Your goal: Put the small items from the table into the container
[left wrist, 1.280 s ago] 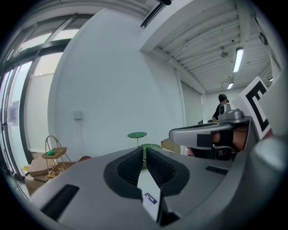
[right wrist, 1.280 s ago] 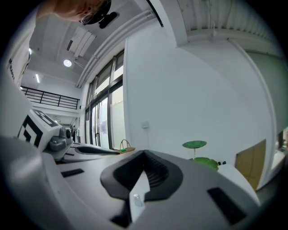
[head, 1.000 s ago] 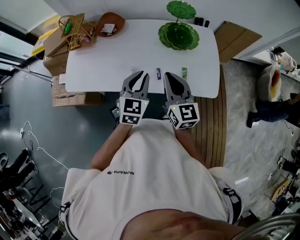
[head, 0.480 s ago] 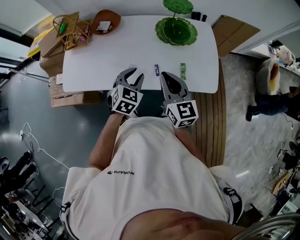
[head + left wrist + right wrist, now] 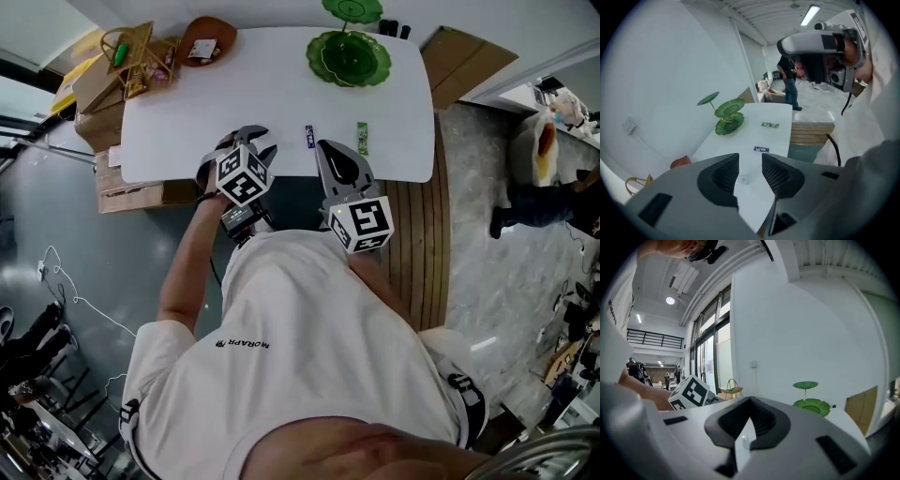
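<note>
Two small wrapped items lie near the white table's (image 5: 187,122) front edge: a blue one (image 5: 309,137) (image 5: 761,149) and a green one (image 5: 362,138) (image 5: 769,124). A green tiered dish (image 5: 349,56) (image 5: 727,117) (image 5: 812,404) stands at the far side. My left gripper (image 5: 251,141) (image 5: 750,161) tilts down over the front edge, left of the blue item. Its jaws are opening with nothing between them. My right gripper (image 5: 322,146) (image 5: 750,400) points about level, just short of the table edge between the two items. Its jaw tips meet, holding nothing.
A brown bowl (image 5: 208,42) (image 5: 680,162) with a small packet sits at the far left corner. Beside it a wire basket (image 5: 131,52) (image 5: 731,389) rests on cardboard boxes (image 5: 141,192). Wooden decking (image 5: 422,244) lies right of the table. A person (image 5: 790,89) stands in the background.
My left gripper has dropped, rolled and shifted left near the table edge, and its jaws have spread apart. The right gripper has stayed where it was.
</note>
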Available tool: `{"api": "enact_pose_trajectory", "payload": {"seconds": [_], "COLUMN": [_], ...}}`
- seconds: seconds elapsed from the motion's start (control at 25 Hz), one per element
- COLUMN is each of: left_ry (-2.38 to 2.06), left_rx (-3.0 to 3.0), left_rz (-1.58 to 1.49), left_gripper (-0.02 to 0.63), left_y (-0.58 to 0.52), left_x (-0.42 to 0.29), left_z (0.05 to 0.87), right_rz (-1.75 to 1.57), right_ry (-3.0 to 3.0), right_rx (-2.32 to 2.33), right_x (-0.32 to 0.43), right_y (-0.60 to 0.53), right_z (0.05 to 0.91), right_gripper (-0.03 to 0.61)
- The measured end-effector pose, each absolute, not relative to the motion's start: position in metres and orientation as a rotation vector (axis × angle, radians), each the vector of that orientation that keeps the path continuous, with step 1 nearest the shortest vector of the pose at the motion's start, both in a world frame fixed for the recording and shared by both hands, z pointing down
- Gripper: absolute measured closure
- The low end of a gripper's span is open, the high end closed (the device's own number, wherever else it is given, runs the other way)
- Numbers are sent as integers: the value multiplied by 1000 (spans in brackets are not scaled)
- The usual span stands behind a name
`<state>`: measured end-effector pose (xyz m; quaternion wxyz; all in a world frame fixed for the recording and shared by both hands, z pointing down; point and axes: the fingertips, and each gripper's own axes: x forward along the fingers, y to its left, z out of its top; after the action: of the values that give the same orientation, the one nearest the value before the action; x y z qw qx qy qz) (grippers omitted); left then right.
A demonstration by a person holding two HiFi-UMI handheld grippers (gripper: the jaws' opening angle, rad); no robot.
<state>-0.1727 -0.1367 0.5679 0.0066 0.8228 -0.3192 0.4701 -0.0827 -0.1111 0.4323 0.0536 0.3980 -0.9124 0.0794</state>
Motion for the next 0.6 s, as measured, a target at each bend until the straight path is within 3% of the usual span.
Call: {"api": "enact_pose_trajectory", "payload": {"seconds": [0.6], "left_ry": [-593], "left_rx": [2556], "left_rz": [1977], "left_gripper": [449], "left_y": [-149], "left_x": [-187], "left_z": [644], "right_rz": [238], "right_ry": [-2758], "right_rx": [1246], "right_x": [-69], "right_y": [-112], "right_z": [431], "right_gripper": [574]}}
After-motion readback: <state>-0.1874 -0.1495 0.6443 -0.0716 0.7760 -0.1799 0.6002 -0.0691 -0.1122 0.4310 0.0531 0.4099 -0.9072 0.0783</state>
